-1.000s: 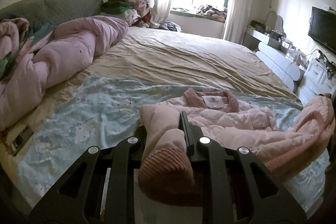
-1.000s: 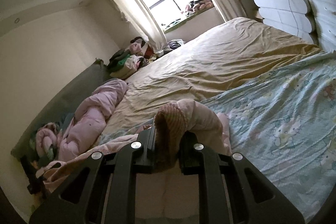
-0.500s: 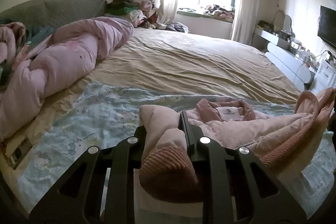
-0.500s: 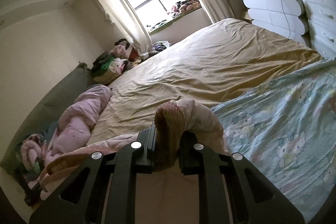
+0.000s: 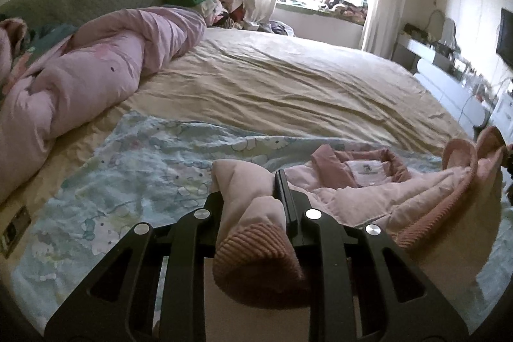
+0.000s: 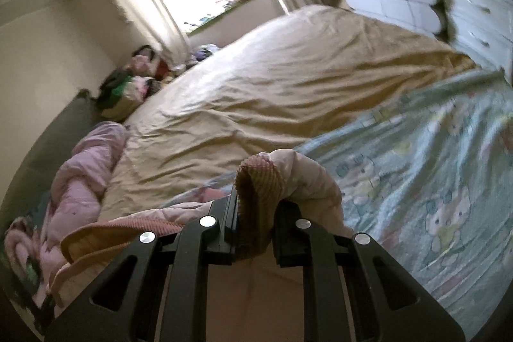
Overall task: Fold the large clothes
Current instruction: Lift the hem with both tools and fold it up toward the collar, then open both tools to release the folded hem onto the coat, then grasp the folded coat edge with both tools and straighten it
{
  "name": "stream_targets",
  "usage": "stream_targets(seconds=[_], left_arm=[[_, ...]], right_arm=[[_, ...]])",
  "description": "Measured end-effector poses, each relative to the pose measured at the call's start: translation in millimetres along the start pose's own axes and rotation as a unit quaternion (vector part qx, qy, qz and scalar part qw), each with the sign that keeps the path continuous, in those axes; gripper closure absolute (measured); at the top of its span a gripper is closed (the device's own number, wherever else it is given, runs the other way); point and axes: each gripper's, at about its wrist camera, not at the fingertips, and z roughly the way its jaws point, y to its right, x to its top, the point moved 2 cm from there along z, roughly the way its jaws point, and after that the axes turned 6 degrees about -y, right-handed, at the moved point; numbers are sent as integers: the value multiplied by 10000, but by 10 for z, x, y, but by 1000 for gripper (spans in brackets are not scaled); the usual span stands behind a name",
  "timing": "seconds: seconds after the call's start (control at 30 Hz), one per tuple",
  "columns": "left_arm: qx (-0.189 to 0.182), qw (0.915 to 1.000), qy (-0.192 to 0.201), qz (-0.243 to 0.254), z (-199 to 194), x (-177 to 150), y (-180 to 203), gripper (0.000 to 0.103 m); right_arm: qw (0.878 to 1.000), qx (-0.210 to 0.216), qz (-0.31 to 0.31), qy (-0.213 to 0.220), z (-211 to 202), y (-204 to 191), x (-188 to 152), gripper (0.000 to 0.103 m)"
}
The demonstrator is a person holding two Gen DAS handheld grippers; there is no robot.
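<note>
Both grippers are clamped on the same pink padded jacket (image 5: 378, 197), one at each end of its ribbed hem. The left gripper (image 5: 253, 207) has a fat wad of the quilted fabric and darker corduroy-like ribbing squeezed between its jaws, and the right gripper (image 6: 256, 210) is pinching its own bunch of ribbed hem the same way. The jacket lies on the near part of the bed (image 5: 288, 85), on the pale blue cartoon-print sheet (image 5: 128, 169), with its collar and white neck label facing up toward the tan bedspread beyond. Compared with a second ago, the collar sits noticeably closer to the left gripper and the far corner of the hem stands higher at the right of that view, so the bottom edge has been carried forward over the body of the jacket; the right wrist view is smeared with motion and its horizon has tipped. To me that reads as the hem-to-collar fold under way, perhaps halfway across, with the fabric between the two grips hanging in a loose curve rather than stretched. The next need, I would judge, is to lay the hem down near the collar with both corners level before letting go, or the puffy filling will spring the fold open or leave it skewed. The rolled pink duvet (image 5: 96, 69) along the headboard side lies well apart.
</note>
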Motion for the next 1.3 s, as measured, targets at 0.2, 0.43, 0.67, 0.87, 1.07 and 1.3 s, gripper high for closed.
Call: stream_targets(seconds=[0.2,0.43,0.67,0.87,1.07,1.3], left_arm=[[168,9996,-140,177,221,-73,31,88],[132,9995,-257,132,344,-92,-14,88],[116,9995,-257,139,383,-100,28,87],[22,9998,-211,25,353,-99,33,83],[-174,9998,14,-35,199,-107,41,58],[45,9978,657,23,-206,-95,38,24]], right_arm=[[9989,208,344,-241,249,131,-31,81],[9984,498,255,-37,122,87,-89,29],[9935,298,-993,-463,103,-282,-758,29],[9795,120,-1644,-1154,369,-499,-1310,29],[9789,40,-1699,-1133,512,-496,-1348,25],[9790,135,-1770,-1002,440,-477,-1369,26]])
